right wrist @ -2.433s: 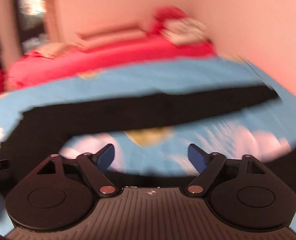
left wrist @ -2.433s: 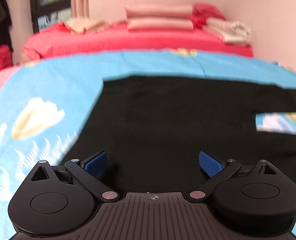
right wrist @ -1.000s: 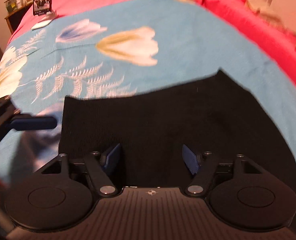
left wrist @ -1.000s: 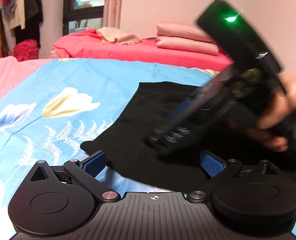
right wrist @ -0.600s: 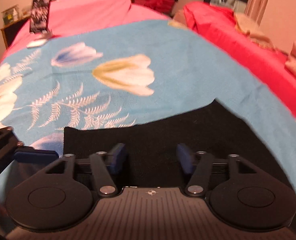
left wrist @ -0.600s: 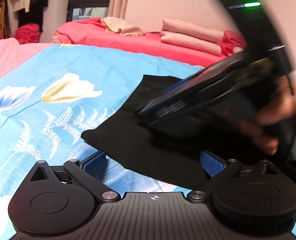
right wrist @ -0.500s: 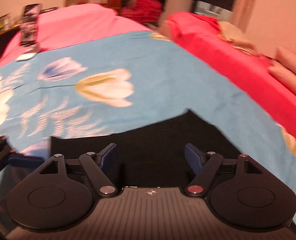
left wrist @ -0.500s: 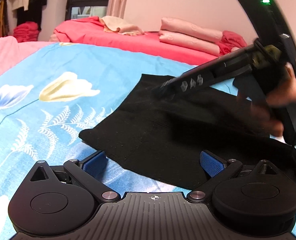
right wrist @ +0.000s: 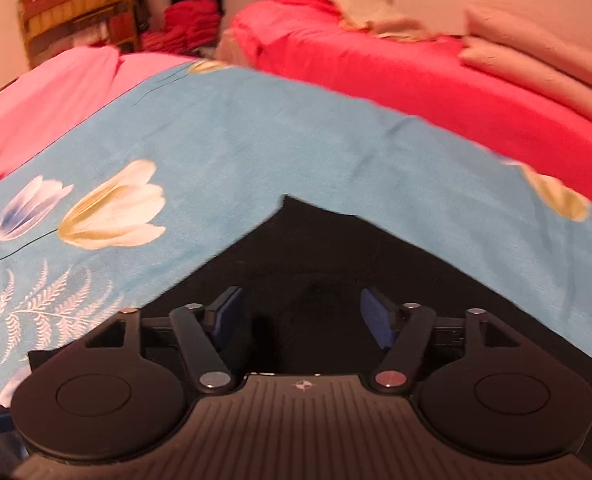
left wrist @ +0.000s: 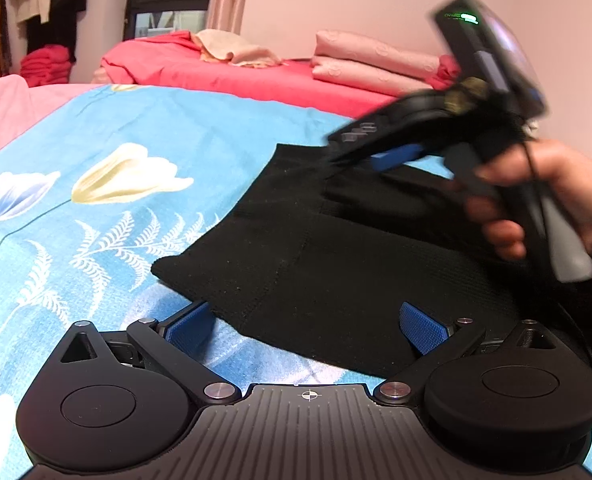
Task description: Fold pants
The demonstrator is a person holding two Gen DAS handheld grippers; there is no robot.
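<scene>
Black pants point(left wrist: 335, 248) lie folded flat on the blue flowered sheet point(left wrist: 136, 128). My left gripper point(left wrist: 303, 328) is open and low over their near edge, with the cloth lying between its blue pads, which do not press on it. A person's hand point(left wrist: 535, 184) holds my right gripper point(left wrist: 359, 148) above the far corner of the pants. In the right wrist view the right gripper point(right wrist: 301, 312) is open over the black cloth point(right wrist: 315, 256), nothing between its fingers. The pants' far corner points up into the sheet point(right wrist: 256, 140).
A red bed point(left wrist: 256, 76) stands behind, with pink folded pillows point(left wrist: 375, 64) and a beige cloth point(left wrist: 232, 50) on it. A pink cover point(right wrist: 56, 84) lies to the left, shelves point(right wrist: 76, 16) and hanging clothes beyond. The pale wall closes the right side.
My right gripper has lifted off the pants and swung toward their far corner, and its jaws have widened. The left gripper has hardly moved. The pants lie as before.
</scene>
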